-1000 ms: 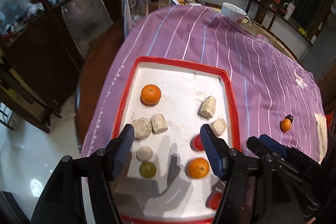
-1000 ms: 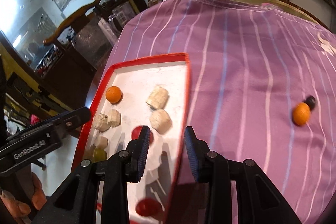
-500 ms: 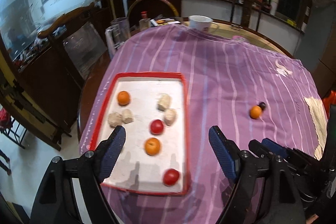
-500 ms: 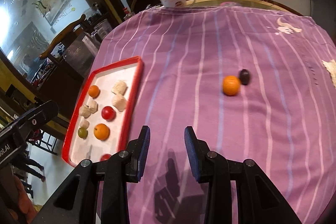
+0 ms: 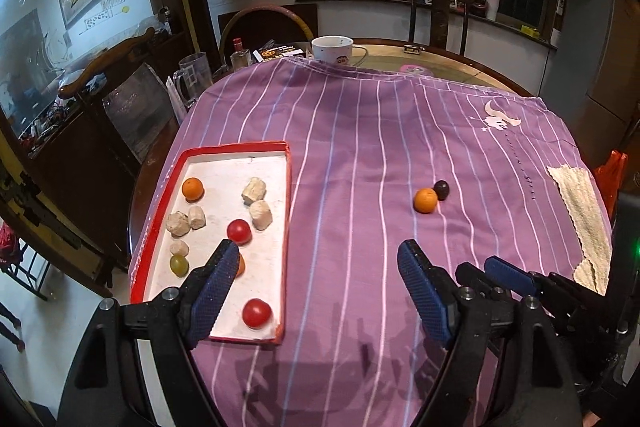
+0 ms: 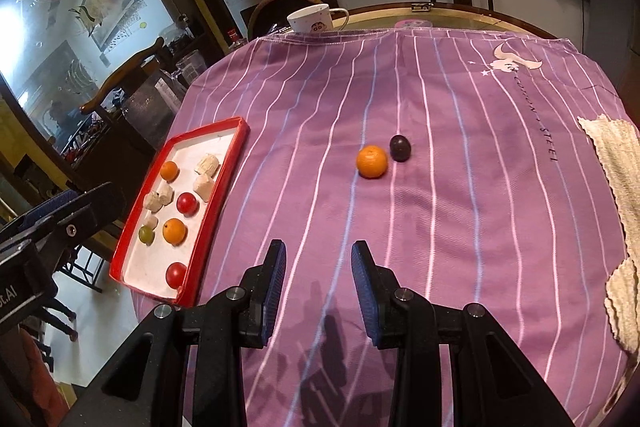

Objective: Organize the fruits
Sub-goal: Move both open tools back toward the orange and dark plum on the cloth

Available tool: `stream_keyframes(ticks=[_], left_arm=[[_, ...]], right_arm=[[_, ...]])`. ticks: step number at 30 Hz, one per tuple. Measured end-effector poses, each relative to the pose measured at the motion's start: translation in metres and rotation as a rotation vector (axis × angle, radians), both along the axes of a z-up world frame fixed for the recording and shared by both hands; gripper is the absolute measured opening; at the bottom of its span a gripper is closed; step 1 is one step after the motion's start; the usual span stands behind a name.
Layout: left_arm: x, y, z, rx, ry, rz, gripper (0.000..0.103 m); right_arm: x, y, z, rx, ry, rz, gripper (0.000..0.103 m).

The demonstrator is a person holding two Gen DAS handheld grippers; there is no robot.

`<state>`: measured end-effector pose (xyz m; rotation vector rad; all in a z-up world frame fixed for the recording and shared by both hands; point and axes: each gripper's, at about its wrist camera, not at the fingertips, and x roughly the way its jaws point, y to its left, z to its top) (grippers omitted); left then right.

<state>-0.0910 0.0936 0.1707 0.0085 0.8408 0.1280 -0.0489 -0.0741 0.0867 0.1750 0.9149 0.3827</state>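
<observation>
Orange (image 6: 372,161) lies well ahead of right gripper's (image 6: 319,281) empty parted fingers (image 6: 276,277).

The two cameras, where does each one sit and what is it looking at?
Left wrist: sits on the left tongs, open, looking down over the red tray; the right tongs show at its right edge.
Right wrist: sits on the right tongs, open, facing the loose orange and dark fruit.
Both show the tray, orange and purple cloth.
</observation>
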Motion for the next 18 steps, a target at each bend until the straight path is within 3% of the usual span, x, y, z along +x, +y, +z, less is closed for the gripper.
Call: stream_keyframes(ticks=[18], left_arm=[[0.008,-0.023,-0.008,-0.014,0.042,-0.005,0.081]], right_arm=[[0.007,-0.027,-0.006,0.034,0.015,0.002,0.038]])
